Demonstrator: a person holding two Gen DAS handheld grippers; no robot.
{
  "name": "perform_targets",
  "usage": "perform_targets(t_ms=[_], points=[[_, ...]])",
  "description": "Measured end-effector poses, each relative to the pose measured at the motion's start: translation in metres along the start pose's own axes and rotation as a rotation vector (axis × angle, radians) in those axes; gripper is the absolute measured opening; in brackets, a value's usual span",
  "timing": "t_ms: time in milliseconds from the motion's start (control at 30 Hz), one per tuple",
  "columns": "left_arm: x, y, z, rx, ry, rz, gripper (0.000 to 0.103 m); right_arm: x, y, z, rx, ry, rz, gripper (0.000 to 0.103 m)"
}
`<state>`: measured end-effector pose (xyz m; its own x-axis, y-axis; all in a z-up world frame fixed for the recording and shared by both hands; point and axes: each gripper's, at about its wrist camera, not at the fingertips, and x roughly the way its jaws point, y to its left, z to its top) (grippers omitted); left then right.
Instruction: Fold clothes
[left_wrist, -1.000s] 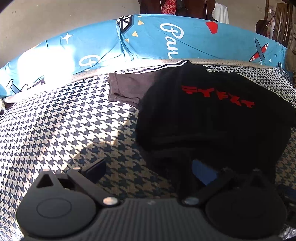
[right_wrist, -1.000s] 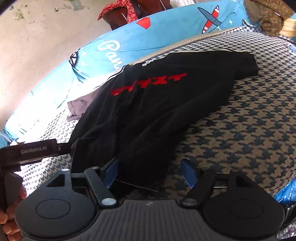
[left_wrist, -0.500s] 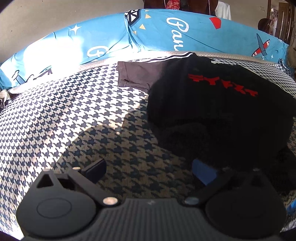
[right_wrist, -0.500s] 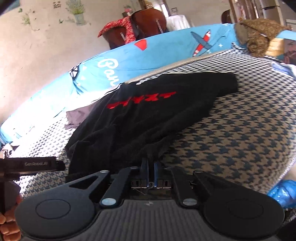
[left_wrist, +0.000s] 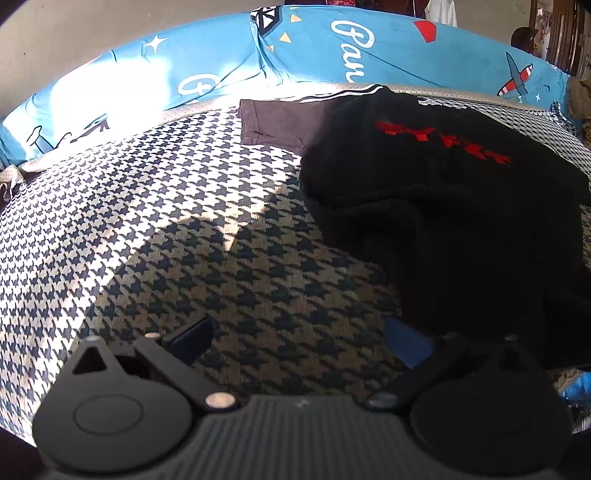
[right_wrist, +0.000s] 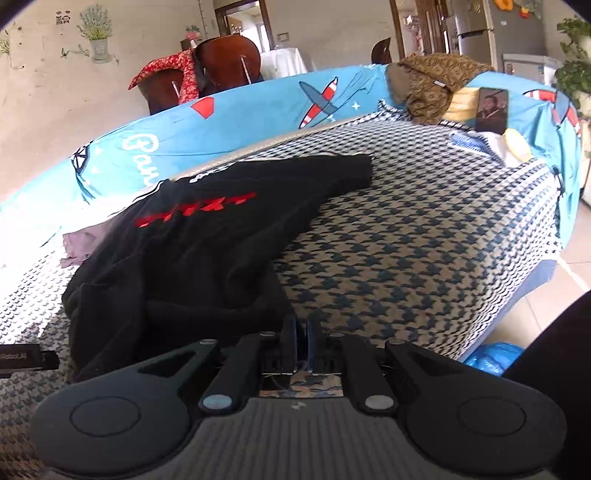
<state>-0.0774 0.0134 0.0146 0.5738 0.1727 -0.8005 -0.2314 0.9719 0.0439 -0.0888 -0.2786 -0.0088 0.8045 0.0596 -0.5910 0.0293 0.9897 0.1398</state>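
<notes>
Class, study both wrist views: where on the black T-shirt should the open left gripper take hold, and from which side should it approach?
Grip the black T-shirt at its near left hem corner. The left gripper should come in low from the bare bedspread on the shirt's left; the right gripper is shut at the right part of that hem.

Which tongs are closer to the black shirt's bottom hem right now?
Right. The right tongs are shut on the black shirt at its near hem. The left tongs hang open beside it, over the houndstooth cover.
</notes>
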Motion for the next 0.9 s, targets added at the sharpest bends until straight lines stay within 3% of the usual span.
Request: perform_targets(t_ms=[133, 400, 500, 767, 900], points=[[0.000, -0.001, -0.001, 0.000, 0.000, -0.006, 0.103, -0.006, 0.002, -0.001, -0.023, -0.025, 0.054, 0.008], [0.003, -0.002, 0.000, -0.018, 0.012, -0.005, 0.103, -0.006, 0.043, -0.017, -0.218, 0.027, 0.293, 0.011], [0.005, -0.003, 0.000, -0.013, 0.017, 0.000, 0.103, -0.006, 0.059, -0.025, -0.289, 0.038, 0.341, 0.019], [0.004, 0.006, 0.004, -0.060, 0.013, 0.020, 0.103, -0.005, 0.097, -0.046, -0.451, 0.021, 0.340, 0.040], [0.005, 0.015, 0.005, -0.087, 0.013, 0.036, 0.103, 0.003, 0.111, -0.051, -0.498, 0.007, 0.289, 0.041]])
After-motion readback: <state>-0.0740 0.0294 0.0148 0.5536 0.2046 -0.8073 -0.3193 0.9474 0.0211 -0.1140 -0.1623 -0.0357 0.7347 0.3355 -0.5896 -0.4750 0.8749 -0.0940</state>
